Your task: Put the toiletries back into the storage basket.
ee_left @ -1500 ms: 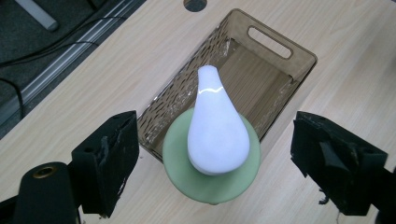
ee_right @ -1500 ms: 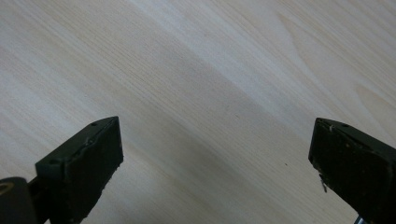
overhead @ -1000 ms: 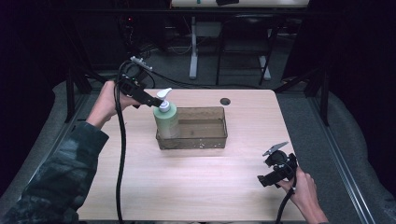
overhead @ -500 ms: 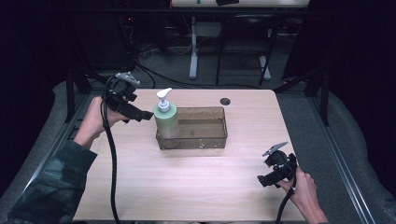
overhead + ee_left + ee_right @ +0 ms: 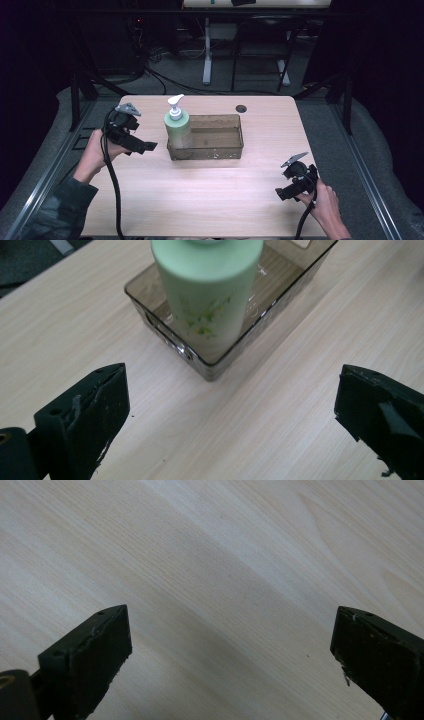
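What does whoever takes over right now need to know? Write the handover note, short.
Left gripper: open, nothing between its jaws, which have just been opening; it sits left of the tray, apart from the bottle.
Right gripper: open, empty, low over the bare table near the front right.
Things: the green pump bottle stands upright inside the left end of the clear brown tray, mid-table.
Done: bottle is in the tray and released.
Left: probably nothing more with the bottle; check that it stands steady, then clear the left gripper away.
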